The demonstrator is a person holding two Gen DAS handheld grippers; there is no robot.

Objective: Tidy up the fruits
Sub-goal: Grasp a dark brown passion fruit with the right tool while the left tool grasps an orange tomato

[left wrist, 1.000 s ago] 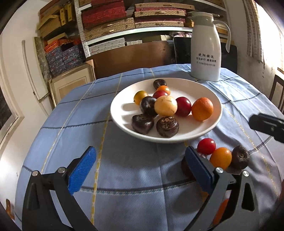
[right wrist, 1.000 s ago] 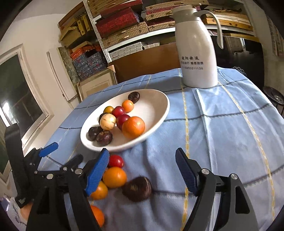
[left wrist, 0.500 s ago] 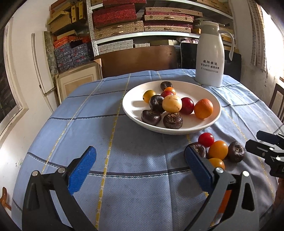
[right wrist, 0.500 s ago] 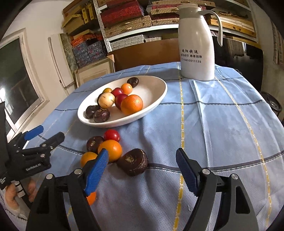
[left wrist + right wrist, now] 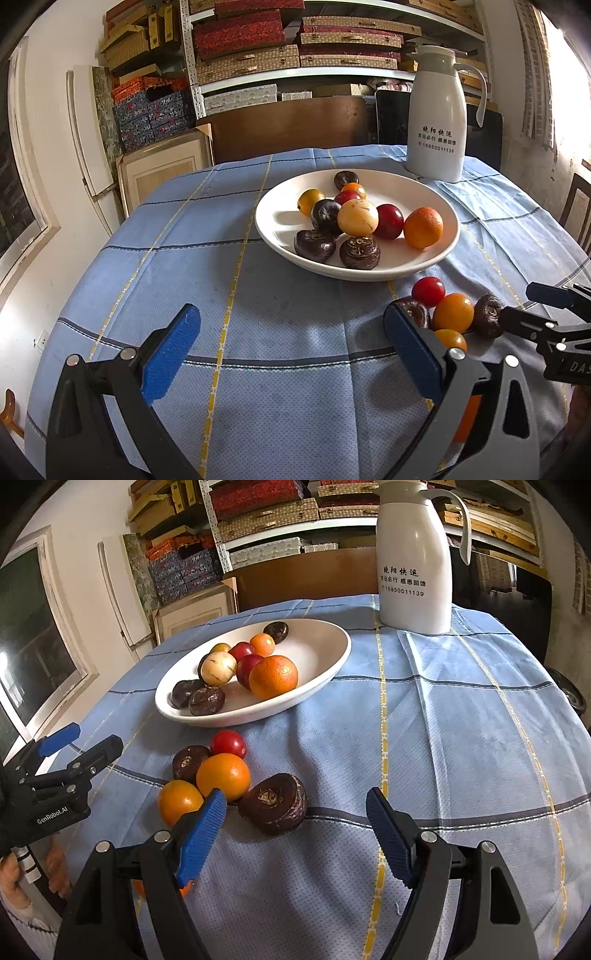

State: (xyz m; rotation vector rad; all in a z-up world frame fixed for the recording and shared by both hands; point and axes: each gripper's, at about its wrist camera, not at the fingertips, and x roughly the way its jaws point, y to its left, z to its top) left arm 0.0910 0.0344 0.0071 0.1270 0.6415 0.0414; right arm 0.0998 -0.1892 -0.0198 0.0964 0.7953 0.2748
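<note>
A white plate (image 5: pixel 448 242) (image 5: pixel 325 672) on the blue tablecloth holds several fruits, among them an orange (image 5: pixel 423 227) (image 5: pixel 273 676) and a pale round fruit (image 5: pixel 357 218). Loose fruits lie on the cloth in front of it: a red tomato (image 5: pixel 228 743), an orange fruit (image 5: pixel 223 776), a smaller orange one (image 5: pixel 180 801) and two dark brown fruits (image 5: pixel 273 808) (image 5: pixel 189 762). My right gripper (image 5: pixel 295 834) is open and empty, just in front of the nearer brown fruit. My left gripper (image 5: pixel 291 347) is open and empty above bare cloth, left of the loose fruits (image 5: pixel 452 312).
A white thermos jug (image 5: pixel 437 118) (image 5: pixel 415 557) stands behind the plate at the table's far edge. Shelves of boxes (image 5: pixel 258 37) fill the wall behind. The table drops off at the left and right edges.
Both grippers have pulled back from the plate and lowered a little. The loose fruits now sit just ahead of the right gripper's fingers. Both stay open.
</note>
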